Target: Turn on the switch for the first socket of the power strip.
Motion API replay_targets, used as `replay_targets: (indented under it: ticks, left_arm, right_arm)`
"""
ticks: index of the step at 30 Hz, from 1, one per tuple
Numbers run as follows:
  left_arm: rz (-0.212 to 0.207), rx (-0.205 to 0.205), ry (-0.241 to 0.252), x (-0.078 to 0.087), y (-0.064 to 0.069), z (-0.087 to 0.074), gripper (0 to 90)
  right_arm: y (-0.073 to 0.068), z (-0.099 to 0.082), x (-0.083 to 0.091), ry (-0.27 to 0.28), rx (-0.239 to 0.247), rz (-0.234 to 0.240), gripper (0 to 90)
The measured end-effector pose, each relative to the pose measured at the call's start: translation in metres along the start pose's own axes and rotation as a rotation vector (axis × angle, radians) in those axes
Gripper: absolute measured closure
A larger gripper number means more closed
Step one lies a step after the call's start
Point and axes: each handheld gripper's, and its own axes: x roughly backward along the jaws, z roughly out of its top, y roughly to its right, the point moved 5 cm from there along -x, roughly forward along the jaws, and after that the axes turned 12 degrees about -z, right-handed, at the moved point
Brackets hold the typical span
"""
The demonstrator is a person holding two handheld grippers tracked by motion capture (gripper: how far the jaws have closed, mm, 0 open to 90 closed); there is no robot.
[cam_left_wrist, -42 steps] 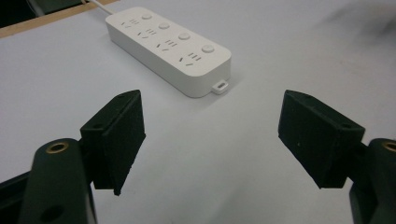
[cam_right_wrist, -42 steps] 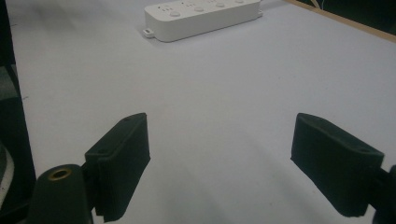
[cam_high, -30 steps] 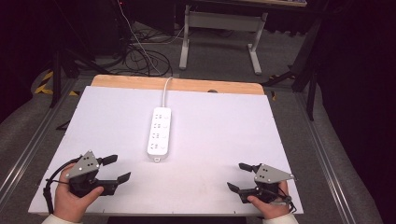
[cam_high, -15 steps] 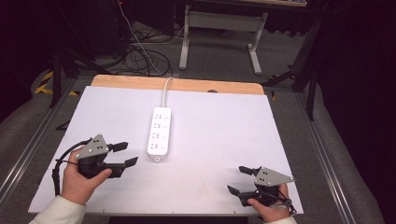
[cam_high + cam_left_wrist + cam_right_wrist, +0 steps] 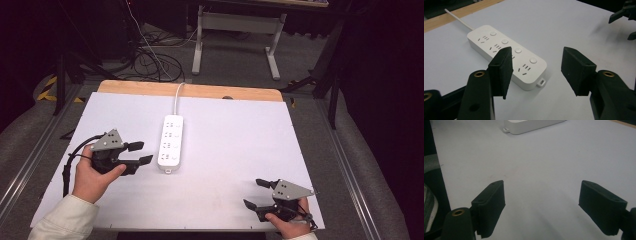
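High view: white power strip (image 5: 170, 142) flat mid-worktop (image 5: 240, 130), cord toward far edge; left gripper (image 5: 141, 152) spread, just beside its near end; right gripper (image 5: 256, 193) spread, well apart at near right corner.

Left gripper view: jaws wide, strip's near end between and beyond them. Risk: nudging or skewing the strip, probably, if closing off-centre.

Right gripper view: jaws apart over bare worktop.

Power strips: one (image 5: 170, 142)
Sockets on it: four
Buttons on it: four
Tools: two, left tool (image 5: 142, 153) and right tool (image 5: 254, 193)
Surfaces: one (image 5: 240, 130)
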Motion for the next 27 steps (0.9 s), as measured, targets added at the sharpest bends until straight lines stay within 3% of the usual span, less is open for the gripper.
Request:
replay_targets:
  ticks: [9, 16, 27]
  left_arm:
    - [0.018, 0.0, -0.028, -0.016, -0.014, 0.017, 44.7]
    - [-0.001, 0.04, -0.038, -0.029, -0.025, 0.022, 50.6]
    - [0.032, 0.062, -0.03, -0.055, -0.046, 0.035, 56.1]
  right_arm:
    - [0.0, -0.001, -0.002, -0.004, 0.002, 0.008, 21.5]
    - [0.0, -0.001, -0.002, -0.008, 0.004, 0.012, 21.7]
    - [-0.001, -0.001, -0.004, -0.013, 0.009, 0.022, 21.7]
